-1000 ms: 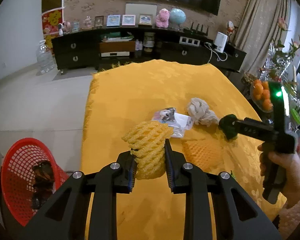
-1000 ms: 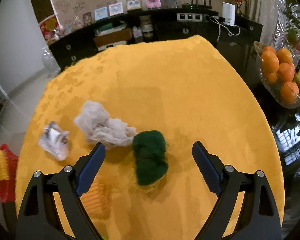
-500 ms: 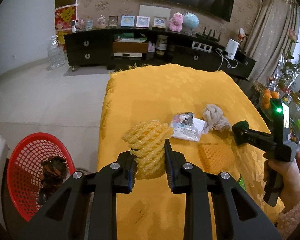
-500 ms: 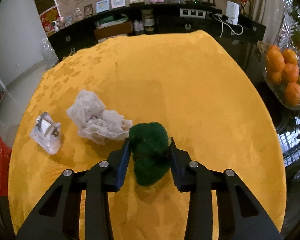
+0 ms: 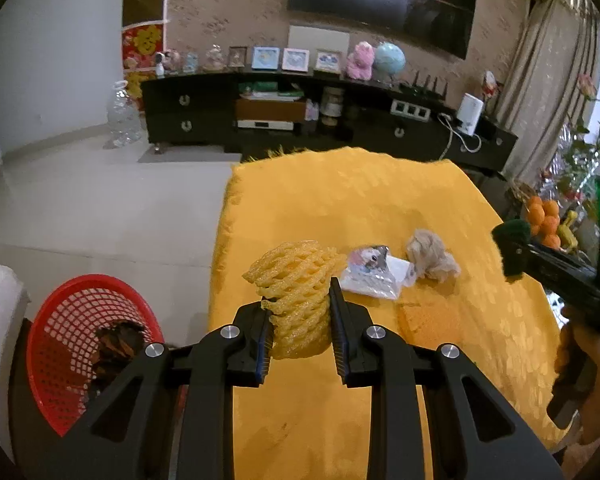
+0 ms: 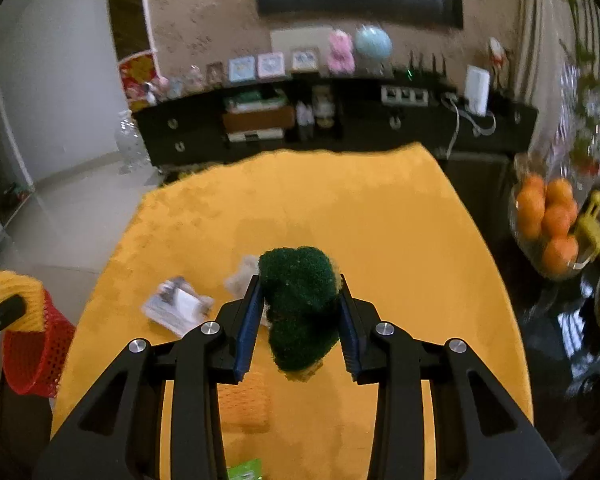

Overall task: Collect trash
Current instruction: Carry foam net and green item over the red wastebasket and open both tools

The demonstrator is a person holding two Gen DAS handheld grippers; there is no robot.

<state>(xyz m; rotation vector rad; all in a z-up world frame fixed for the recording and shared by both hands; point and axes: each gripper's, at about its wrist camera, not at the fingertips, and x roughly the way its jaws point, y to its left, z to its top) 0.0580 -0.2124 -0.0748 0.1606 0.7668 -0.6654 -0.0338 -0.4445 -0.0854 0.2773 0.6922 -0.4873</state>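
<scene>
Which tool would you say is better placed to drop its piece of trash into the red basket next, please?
The left tool, probably. It holds the yellow foam net at the table's left edge, with the red basket just beside it. The right tool, gripping the green scrubber, sits over the middle of the table.

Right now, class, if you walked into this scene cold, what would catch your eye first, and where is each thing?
The bright yellow tablecloth fills both views. Over it, the left gripper is shut on a yellow foam net, and the right gripper is shut on a dark green scouring pad. A red basket sits on the floor off the table's left edge.
</scene>
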